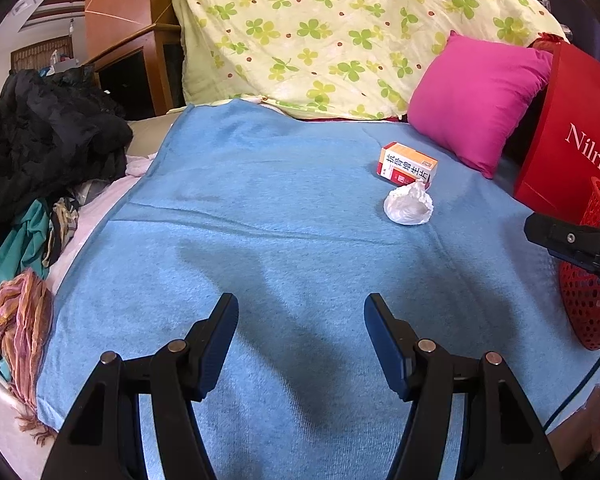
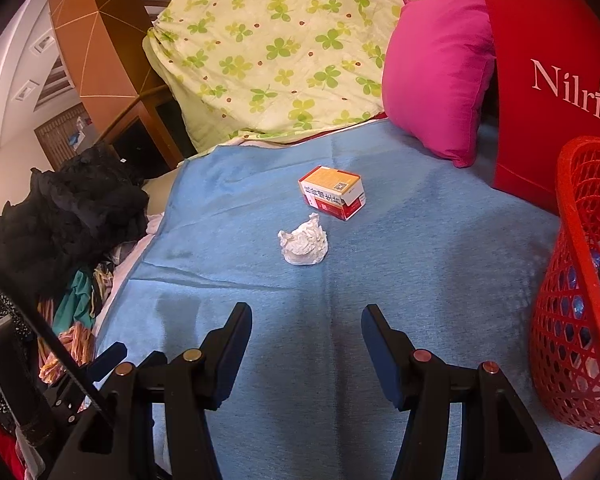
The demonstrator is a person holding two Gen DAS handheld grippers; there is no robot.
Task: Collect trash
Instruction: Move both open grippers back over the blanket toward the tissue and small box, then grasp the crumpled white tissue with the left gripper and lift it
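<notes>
Red basket (image 2: 576,280) right | tissue (image 2: 305,242) beside box (image 2: 332,196) | both tools spread, empty

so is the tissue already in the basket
No, the crumpled tissue lies on the blue blanket, apart from the red basket.

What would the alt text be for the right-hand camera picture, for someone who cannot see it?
A crumpled white paper ball and a small orange medicine box lie apart on a blue blanket, ahead of the open, empty right gripper. A red mesh basket stands at the right edge, a pink pillow behind.
</notes>
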